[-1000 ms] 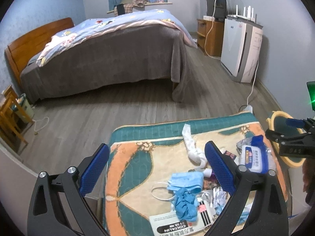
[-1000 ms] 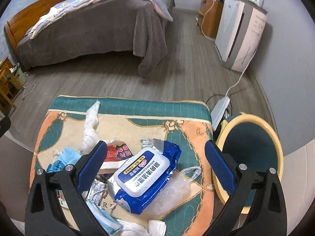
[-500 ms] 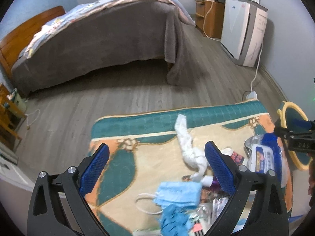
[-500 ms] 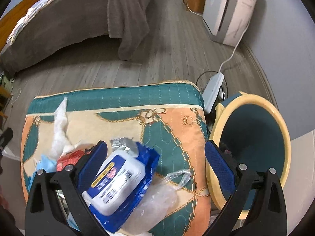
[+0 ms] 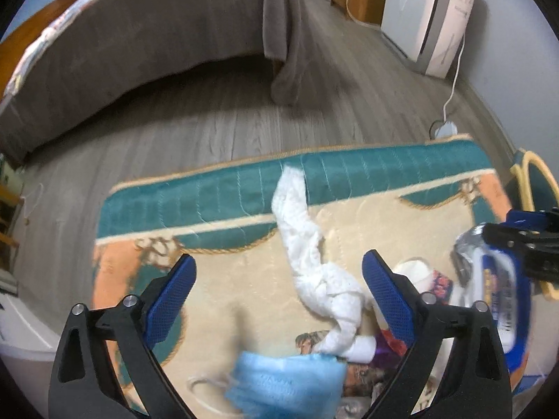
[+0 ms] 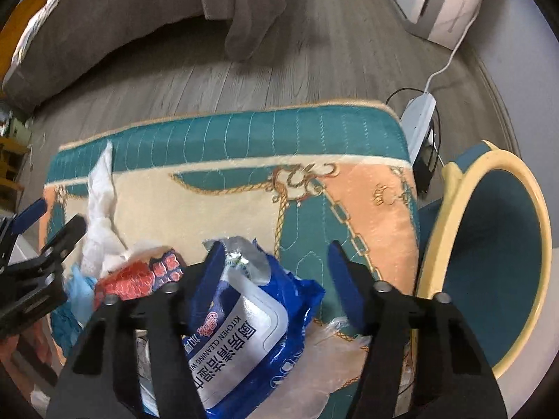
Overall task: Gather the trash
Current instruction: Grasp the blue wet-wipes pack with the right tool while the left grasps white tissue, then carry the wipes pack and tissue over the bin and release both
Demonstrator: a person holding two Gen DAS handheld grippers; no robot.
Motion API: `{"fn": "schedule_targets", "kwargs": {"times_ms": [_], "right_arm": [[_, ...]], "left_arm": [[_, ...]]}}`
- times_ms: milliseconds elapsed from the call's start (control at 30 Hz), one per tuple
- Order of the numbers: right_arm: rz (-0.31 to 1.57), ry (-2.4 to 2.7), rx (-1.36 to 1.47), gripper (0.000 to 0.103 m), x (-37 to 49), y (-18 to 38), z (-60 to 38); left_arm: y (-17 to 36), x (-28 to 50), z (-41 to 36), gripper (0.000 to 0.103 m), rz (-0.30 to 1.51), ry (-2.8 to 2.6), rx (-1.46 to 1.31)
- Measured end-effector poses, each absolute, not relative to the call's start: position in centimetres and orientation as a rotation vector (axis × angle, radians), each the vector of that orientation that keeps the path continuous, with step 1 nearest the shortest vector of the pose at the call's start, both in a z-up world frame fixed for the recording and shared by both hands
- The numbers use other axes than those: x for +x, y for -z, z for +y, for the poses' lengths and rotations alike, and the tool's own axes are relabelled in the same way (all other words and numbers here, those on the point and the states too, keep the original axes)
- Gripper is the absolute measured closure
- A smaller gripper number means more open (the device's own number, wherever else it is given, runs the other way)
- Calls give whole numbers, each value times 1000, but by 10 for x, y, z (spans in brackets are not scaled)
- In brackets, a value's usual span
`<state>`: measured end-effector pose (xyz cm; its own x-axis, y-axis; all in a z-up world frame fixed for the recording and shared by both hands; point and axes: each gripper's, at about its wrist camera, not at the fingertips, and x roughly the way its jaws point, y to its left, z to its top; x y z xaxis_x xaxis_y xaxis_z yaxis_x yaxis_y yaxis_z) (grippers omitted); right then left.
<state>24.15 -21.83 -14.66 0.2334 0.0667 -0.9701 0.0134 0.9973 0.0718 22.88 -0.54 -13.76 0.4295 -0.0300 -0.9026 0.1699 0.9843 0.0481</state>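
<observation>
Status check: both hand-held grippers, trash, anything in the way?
Left hand-held gripper open above the twisted white tissue. Right hand-held gripper jaws just closing around the blue wipes pack, pads not yet pressing. Bin at right, nothing in the way.

Both wrist cameras look steeply down, close over the quilted mat (image 5: 216, 206); they share its far edge and the twisted tissue (image 6: 99, 188).

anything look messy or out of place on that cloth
Yes: litter is heaped at the near side of the patterned cloth. A twisted white tissue trails across it, a blue face mask lies crumpled, and a blue wet-wipes pack sits askew, its top torn open. The bin stands alongside.
</observation>
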Motion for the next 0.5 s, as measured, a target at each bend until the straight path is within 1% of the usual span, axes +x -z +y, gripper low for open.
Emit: {"fn": "schedule_targets", "kwargs": {"times_ms": [33,67,100,133,167,200,233,267,300,333,367,500], "right_arm": [[1348,-35,59,57,242,149,-217],[1354,-34,54,58,241,150,-217],[1355,-32,49,63,240,149,-216],[1352,-32,46,66,239,148,-217],[1349,-35,43,68,238,147,-215],[1342,-36,36,70,236,145,-215],[1336,-37,26,72,233,143,-215],[1331,-42,21,73,230,142,-214],[1327,-45,20,76,228,140,-214],[1321,-48,23,81,226,136,-215],[1315,-51,26,83,224,134,-217],[1268,-62,26,84,212,114,-219]], "left_arm": [[142,230,-7,10,1135,133,135],[145,230,-9,10,1144,144,129],[148,229,-12,11,1155,162,122],[150,229,-14,20,1167,180,116],[152,229,-16,36,1182,194,111],[156,229,-18,44,1213,211,101],[159,228,-19,59,1241,224,92],[160,227,-20,66,1254,234,88],[157,225,-20,67,1244,230,102],[152,223,-21,71,1226,227,113],[148,221,-20,72,1213,230,111],[127,210,-17,73,1151,217,111]]}}
